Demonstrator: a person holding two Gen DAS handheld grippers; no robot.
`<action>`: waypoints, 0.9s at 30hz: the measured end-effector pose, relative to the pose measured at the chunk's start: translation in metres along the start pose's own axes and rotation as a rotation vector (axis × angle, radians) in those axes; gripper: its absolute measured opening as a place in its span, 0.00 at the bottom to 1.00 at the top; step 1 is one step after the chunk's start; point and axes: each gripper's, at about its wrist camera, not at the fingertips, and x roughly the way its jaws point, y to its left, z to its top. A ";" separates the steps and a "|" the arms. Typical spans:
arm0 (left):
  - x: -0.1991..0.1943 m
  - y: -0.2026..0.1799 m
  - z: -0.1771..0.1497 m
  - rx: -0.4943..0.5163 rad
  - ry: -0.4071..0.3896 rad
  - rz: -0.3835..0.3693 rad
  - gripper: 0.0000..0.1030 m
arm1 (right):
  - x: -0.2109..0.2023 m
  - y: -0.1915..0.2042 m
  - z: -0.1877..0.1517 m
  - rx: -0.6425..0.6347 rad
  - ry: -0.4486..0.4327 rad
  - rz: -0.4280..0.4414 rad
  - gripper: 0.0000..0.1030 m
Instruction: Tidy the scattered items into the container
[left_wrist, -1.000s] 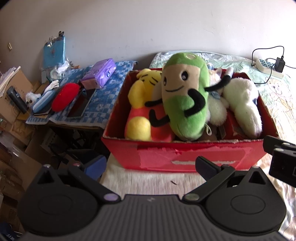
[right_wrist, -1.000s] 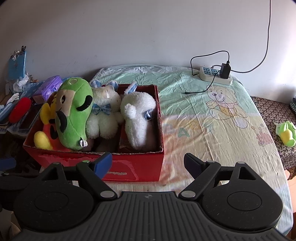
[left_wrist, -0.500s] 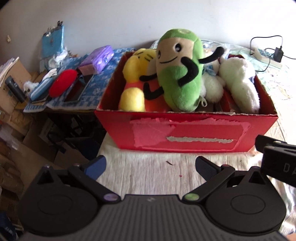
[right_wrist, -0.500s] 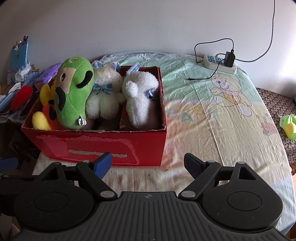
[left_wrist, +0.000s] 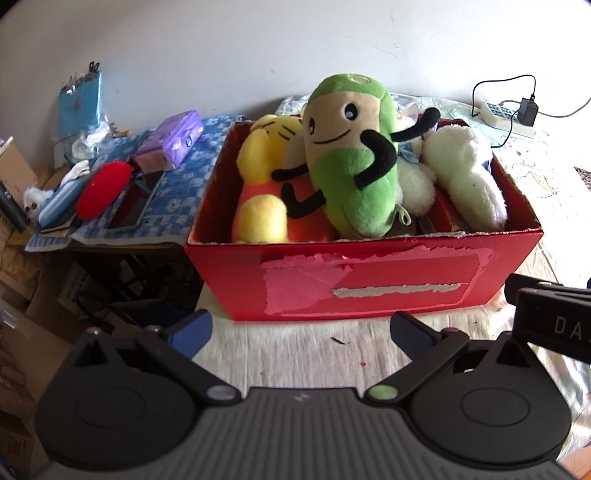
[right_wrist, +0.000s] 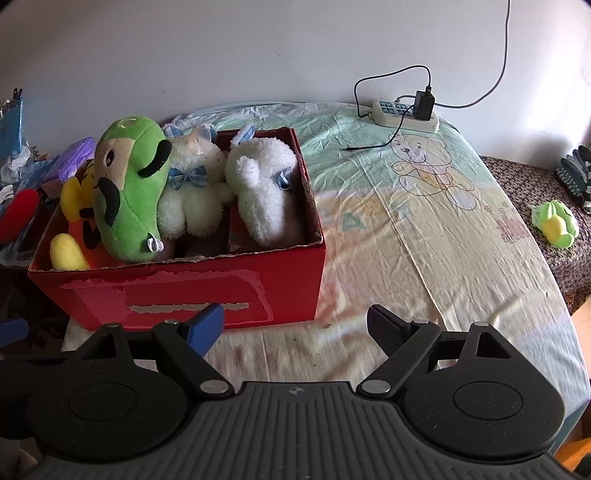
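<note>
Red cardboard box (right_wrist: 177, 291) with a torn label patch sits at the bed's left front corner, its left wall about flush with the mattress edge. Inside, packed tight: green bean-shaped plush with black arms (left_wrist: 351, 162) leaning on a yellow-and-orange plush (left_wrist: 262, 192), then a white plush with a blue plaid bow (right_wrist: 192, 195) and a white fluffy plush (right_wrist: 266, 192) against the right wall. All stick up above the rim.

Left gripper (left_wrist: 299, 328) spread wide, nothing between its fingers, just short of the box front. Right gripper (right_wrist: 295, 325) also wide and empty, near the box's front right corner.

Right of the box, the pale bear-print bedsheet (right_wrist: 424, 229) lies open and bare to the far edge. Small green-and-yellow plush (right_wrist: 556, 223) lies well apart on a dark patterned cover, maybe a separate surface. White power strip (right_wrist: 404, 115) by the wall. Cluttered blue-checked side table (left_wrist: 177, 177) left of the box.
</note>
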 end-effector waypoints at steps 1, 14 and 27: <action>0.000 0.002 0.000 -0.001 -0.002 -0.009 0.99 | 0.000 0.000 -0.001 0.010 -0.003 -0.007 0.84; 0.003 0.015 0.002 0.034 -0.001 -0.046 0.99 | -0.007 0.007 -0.011 0.062 -0.005 -0.075 0.84; -0.004 0.032 0.000 0.003 -0.061 -0.066 0.99 | -0.006 0.018 -0.010 0.074 0.003 -0.066 0.84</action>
